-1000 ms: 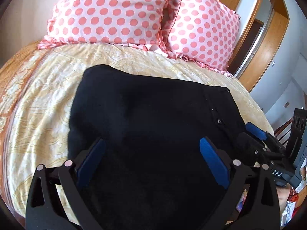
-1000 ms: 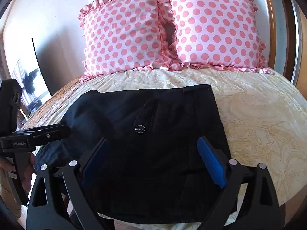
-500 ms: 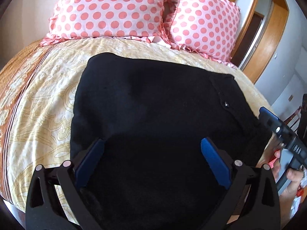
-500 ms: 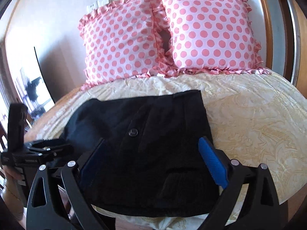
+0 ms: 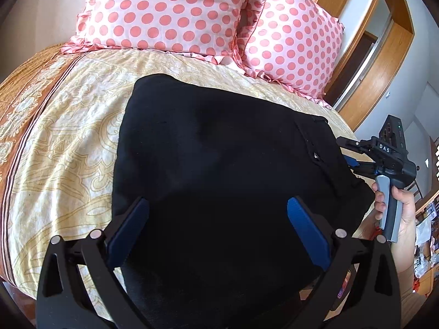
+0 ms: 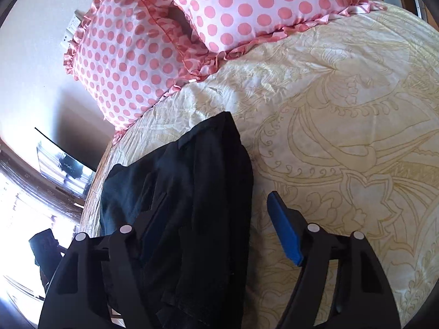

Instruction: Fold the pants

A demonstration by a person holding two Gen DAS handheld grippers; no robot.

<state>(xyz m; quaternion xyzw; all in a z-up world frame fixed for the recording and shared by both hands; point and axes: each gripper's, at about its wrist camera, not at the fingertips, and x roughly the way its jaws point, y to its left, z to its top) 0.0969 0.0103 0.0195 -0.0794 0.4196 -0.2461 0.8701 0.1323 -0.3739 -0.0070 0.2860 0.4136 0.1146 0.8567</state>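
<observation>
The black pants [image 5: 219, 164] lie folded in a broad block on the cream patterned bedspread [image 5: 68, 137], near the bed's front edge. My left gripper [image 5: 216, 227] is open and empty, hovering over the pants' near part. In the right wrist view the pants [image 6: 192, 192] show their waistband side. My right gripper [image 6: 211, 230] is open and straddles the pants' right edge, one finger over the cloth, one over the bedspread [image 6: 343, 137]. It also shows in the left wrist view [image 5: 354, 156] at the pants' right side, held by a hand.
Two pink polka-dot pillows [image 5: 170, 13] [image 6: 247, 5] lean at the head of the bed. A wooden door frame [image 5: 384, 44] stands at the right. A dark screen [image 6: 63, 161] and a bright window lie off the bed's left side.
My right gripper has swung right and rolled, moving from over the pants to their right edge. My left gripper stays open over the pants, slightly shifted.
</observation>
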